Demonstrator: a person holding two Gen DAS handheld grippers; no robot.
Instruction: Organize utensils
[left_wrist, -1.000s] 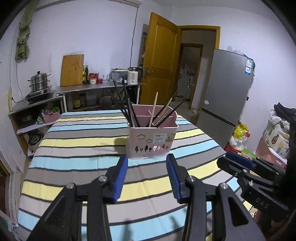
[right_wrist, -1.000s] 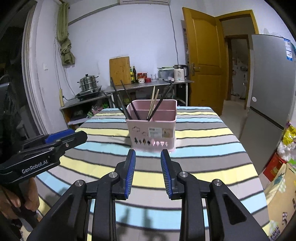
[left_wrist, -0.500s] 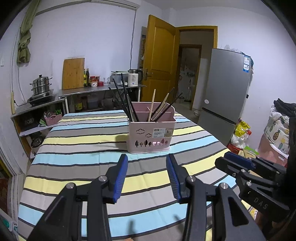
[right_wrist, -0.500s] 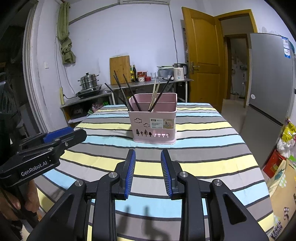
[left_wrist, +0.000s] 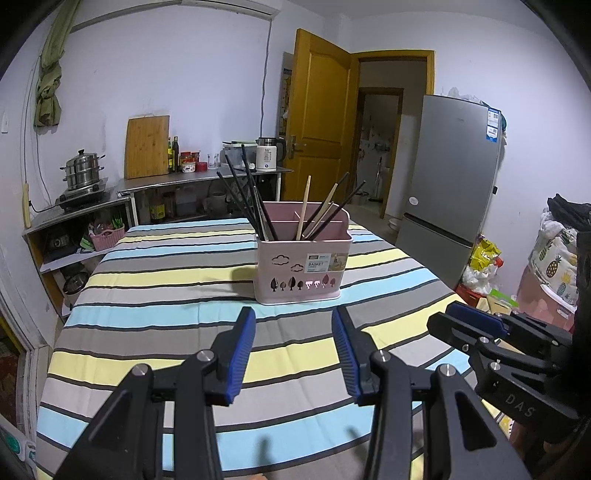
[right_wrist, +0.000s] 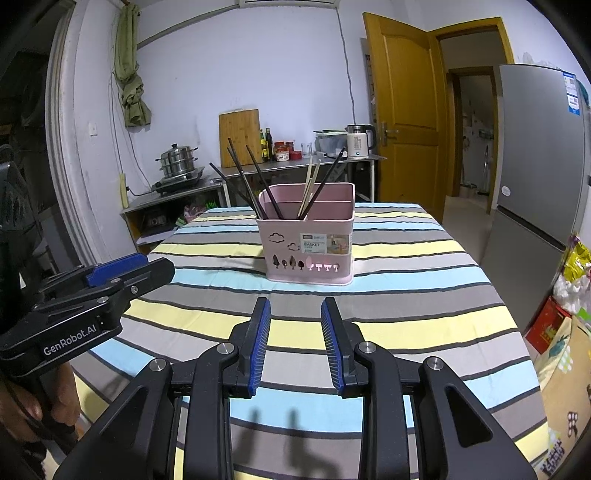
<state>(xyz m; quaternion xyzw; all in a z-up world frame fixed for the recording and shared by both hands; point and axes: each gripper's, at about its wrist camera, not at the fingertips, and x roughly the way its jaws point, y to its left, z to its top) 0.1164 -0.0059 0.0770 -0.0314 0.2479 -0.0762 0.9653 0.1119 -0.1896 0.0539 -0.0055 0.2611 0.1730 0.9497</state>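
- Sitting near the middle of the striped counter (left_wrist: 155, 295) is a pink utensil basket (left_wrist: 303, 266), upright, with dark chopsticks (left_wrist: 243, 195) leaning out to the left from its left compartment and a mix of pale wooden chopsticks (left_wrist: 304, 206) and dark ones fanning from the next compartment.
- Hovering over the near part of the counter, the left claw (left_wrist: 293, 349) is standing partly open with nothing between its blue pads, well short of the basket.
- Hanging beside it, the right claw (right_wrist: 295, 341) is also gaping, narrower than the left and empty, pointing at the basket's front wall.
- Judging by looks, the chopsticks are going to handle as light, stiff, thin rods; the dark ones are probably smooth and may be slipping or rolling in the pads, so pinching across the upper shaft, where each stick stands clear of its neighbours, seems wisest.
- Being thin plastic, the basket is likely light enough to slide or tip if a stick is levered against its rim, so drawing sticks along their own lean is looking safer.
- Crowding is the main obstacle: the dark sticks are crossing close together, making it hard to take one alone.
- Standing behind, well apart, are a steel bench with a kettle (left_wrist: 266, 158), a cutting board (left_wrist: 147, 147) and a steamer pot (left_wrist: 82, 173); a fridge (left_wrist: 450, 199) is at the right.
- Lying flat elsewhere, the counter is offering nothing else in the claws' path.
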